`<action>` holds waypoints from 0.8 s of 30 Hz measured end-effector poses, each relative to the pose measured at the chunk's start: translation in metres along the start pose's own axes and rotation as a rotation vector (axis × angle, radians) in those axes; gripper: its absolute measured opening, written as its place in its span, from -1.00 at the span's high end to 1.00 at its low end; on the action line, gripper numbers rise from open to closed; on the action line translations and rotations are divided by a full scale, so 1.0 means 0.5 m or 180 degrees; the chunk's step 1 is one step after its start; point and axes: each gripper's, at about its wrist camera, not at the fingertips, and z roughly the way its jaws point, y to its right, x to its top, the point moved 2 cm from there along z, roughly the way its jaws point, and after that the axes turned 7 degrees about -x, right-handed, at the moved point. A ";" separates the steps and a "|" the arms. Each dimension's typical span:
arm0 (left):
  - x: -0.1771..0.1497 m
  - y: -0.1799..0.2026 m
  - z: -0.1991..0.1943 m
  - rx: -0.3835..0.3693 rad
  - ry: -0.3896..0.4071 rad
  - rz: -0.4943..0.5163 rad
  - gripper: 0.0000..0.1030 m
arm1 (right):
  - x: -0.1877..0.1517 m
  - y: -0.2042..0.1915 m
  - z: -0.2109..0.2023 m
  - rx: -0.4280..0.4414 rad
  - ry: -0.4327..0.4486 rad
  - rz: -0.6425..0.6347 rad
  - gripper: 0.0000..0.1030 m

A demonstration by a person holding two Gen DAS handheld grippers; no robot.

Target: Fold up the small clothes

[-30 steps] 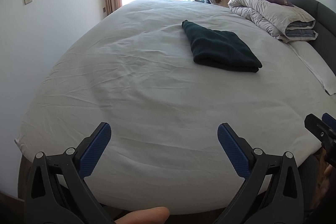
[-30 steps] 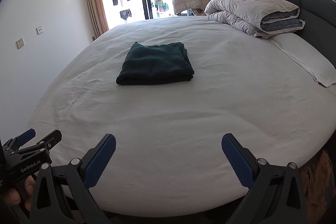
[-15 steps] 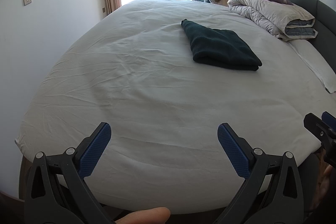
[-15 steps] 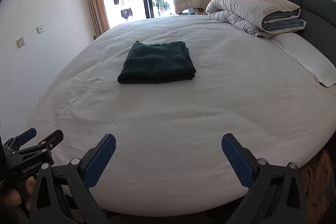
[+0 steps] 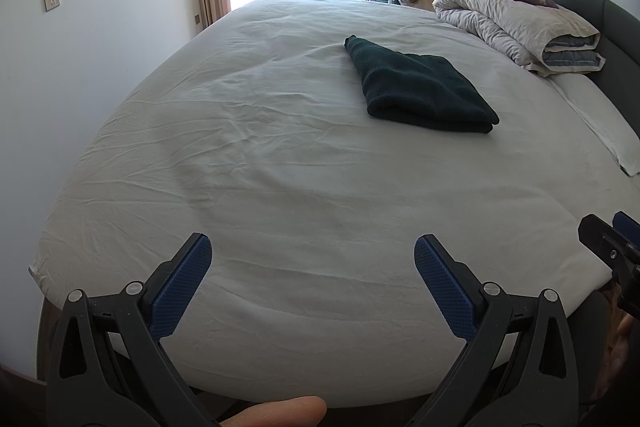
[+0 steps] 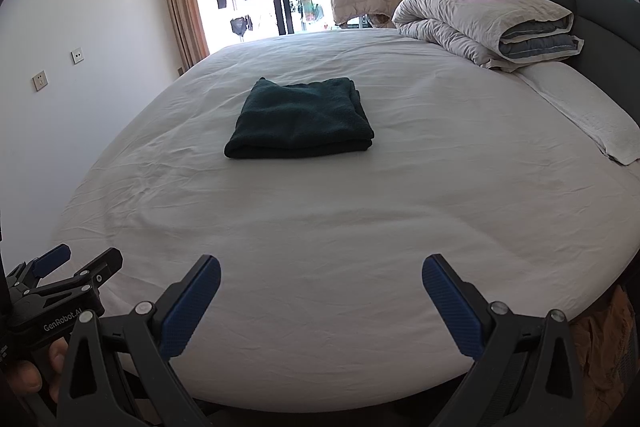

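A dark green garment (image 5: 420, 87) lies folded into a neat rectangle on the white sheet of a round bed (image 5: 280, 167). It also shows in the right wrist view (image 6: 300, 119), near the bed's middle. My left gripper (image 5: 312, 283) is open and empty, hovering over the bed's near edge, well short of the garment. My right gripper (image 6: 320, 299) is open and empty, also at the near edge. Each gripper shows at the side of the other's view.
A rolled grey duvet (image 6: 488, 27) with purple and yellow cushions on top sits at the far right by the dark headboard (image 6: 600, 11). A white pillow (image 6: 592, 115) lies at the right edge. A white wall (image 5: 100, 47) stands left; a window with hanging clothes is behind.
Both views have shifted very slightly, with the garment sitting a little lower in the right wrist frame. The folded garment and the open grippers have not changed.
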 end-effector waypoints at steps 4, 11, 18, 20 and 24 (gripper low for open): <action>-0.003 0.000 0.002 0.0002 -0.0006 0.0000 -1.00 | -0.003 -0.001 -0.001 0.0003 0.0001 -0.0007 -1.00; -0.004 -0.001 0.002 0.0002 -0.0008 0.0002 -1.00 | -0.002 -0.001 -0.001 0.0004 0.0000 -0.0006 -1.00; -0.005 -0.001 0.002 0.0005 -0.0006 0.0003 -1.00 | -0.002 -0.001 -0.001 0.0004 -0.0002 -0.0005 -1.00; -0.004 -0.001 0.002 0.0003 -0.0010 0.0002 -1.00 | -0.002 -0.001 -0.001 0.0003 -0.0004 -0.0007 -1.00; -0.005 -0.002 0.003 0.0004 -0.0011 0.0003 -1.00 | -0.008 -0.005 -0.001 0.0009 -0.0017 -0.0013 -1.00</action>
